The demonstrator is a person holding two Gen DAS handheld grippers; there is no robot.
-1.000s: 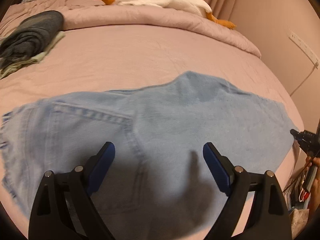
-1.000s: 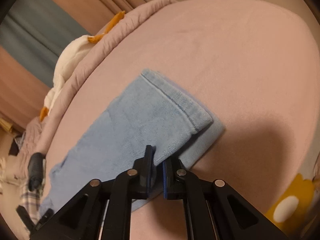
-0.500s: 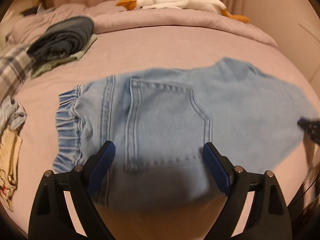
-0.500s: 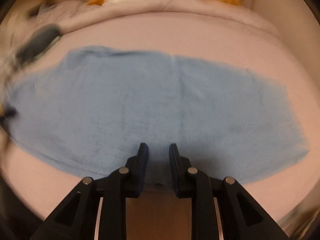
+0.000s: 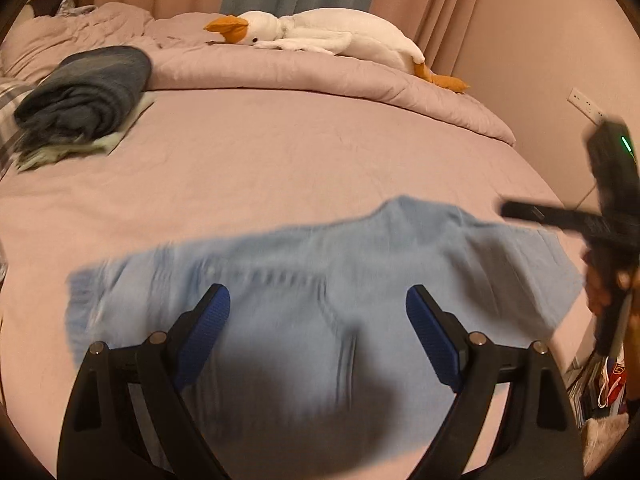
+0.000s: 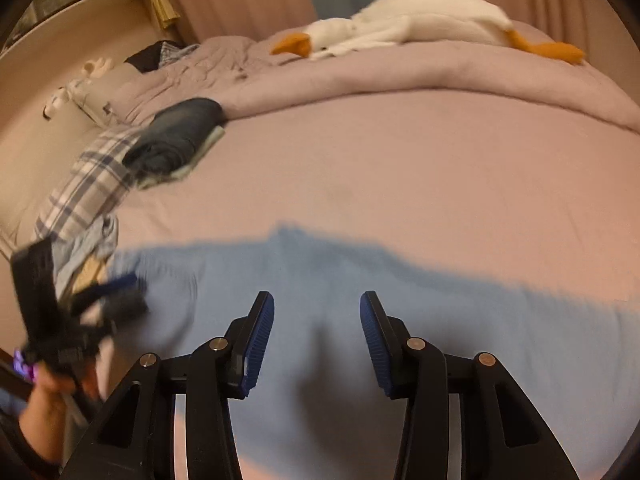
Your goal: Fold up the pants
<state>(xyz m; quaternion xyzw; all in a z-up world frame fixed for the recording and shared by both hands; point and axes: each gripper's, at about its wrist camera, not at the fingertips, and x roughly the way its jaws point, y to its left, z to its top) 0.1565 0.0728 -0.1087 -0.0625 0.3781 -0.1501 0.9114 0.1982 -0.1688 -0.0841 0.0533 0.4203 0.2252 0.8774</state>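
Two grippers hang over the same garment, neither pinching anything. Nearest in the left wrist view, the left gripper [image 5: 318, 312] has its blue pads spread wide, with only air between them. Directly below and ahead of it lie the light blue jeans [image 5: 320, 292], spread flat on the pink bed sheet [image 5: 280, 160], blurred, with the waistband end off to its left. In the right wrist view the right gripper [image 6: 317, 320] has its jaws opening, nothing between the pads, and the jeans [image 6: 400, 300] lie under and in front of it as well. Each tool shows at the edge of the other's view, blurred, with the hand [image 6: 44, 408] that holds the left one just visible. Farther out, to the left of both grippers, a folded dark garment [image 5: 86, 92] sits on a pale cloth, next to a plaid fabric [image 6: 88, 184]. Farthest away, a white plush goose [image 5: 328, 36] lies along the bunched pink duvet [image 5: 320, 76] before the curtains.
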